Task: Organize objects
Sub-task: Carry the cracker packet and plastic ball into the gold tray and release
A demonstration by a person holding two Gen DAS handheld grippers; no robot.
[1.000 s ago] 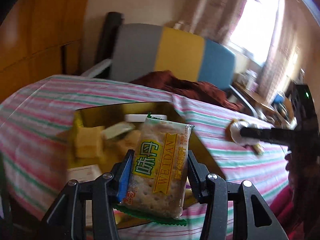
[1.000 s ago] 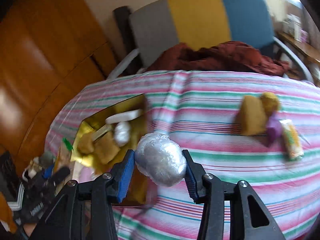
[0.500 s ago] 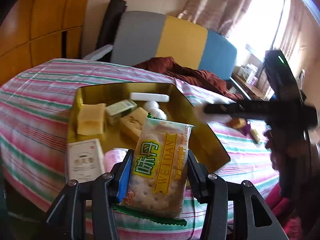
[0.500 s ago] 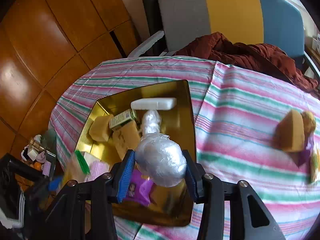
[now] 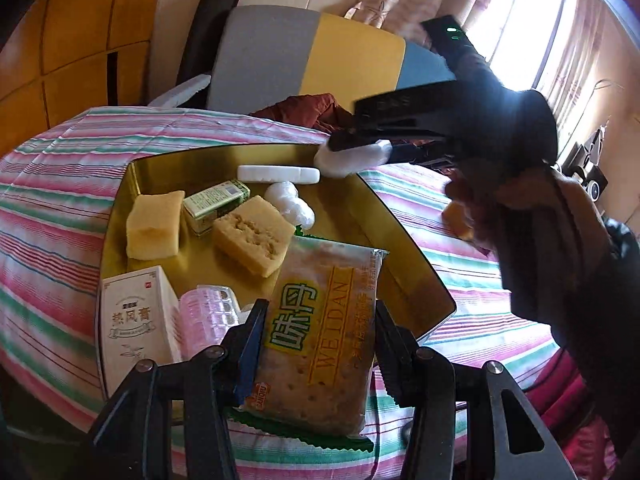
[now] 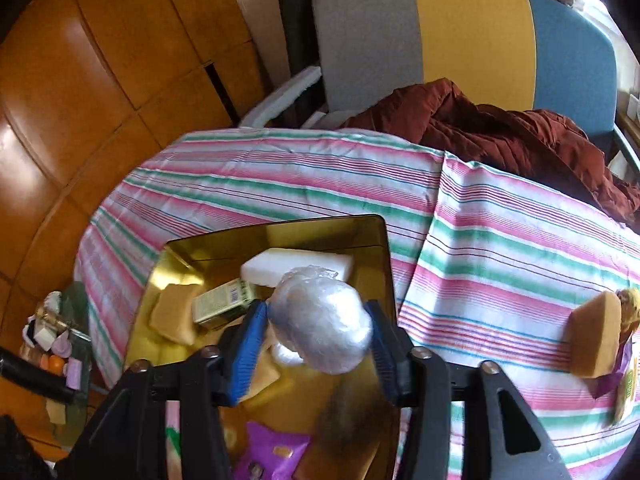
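Observation:
My left gripper (image 5: 320, 306) is shut on a packet of crackers (image 5: 316, 344) over the near end of the gold tray (image 5: 400, 240). In the tray lie two yellow cake blocks (image 5: 154, 226), a green box (image 5: 216, 206), a white bar (image 5: 278, 173), a small wrapped ball (image 5: 290, 204), a white box (image 5: 134, 320) and a pink blister pack (image 5: 208, 314). My right gripper (image 6: 316, 304) hangs over the tray's far right part (image 6: 280, 228). Its jaws are opening, and a plastic-wrapped ball (image 6: 320, 324) still sits between the pads. In the left wrist view that gripper (image 5: 360, 146) carries the ball (image 5: 352, 158).
A striped cloth (image 6: 500, 240) covers the round table. A yellow block (image 6: 592, 336) and a purple wrapper (image 6: 612, 376) lie at its right side. A grey, yellow and blue chair (image 6: 460, 32) with a dark red cloth (image 6: 520, 136) stands behind. A small stand with oddments (image 6: 56, 352) is at the left.
My right gripper has carried the wrapped ball leftward from the bare cloth to above the tray. My left gripper has sunk a little toward the tray, still gripping the crackers.

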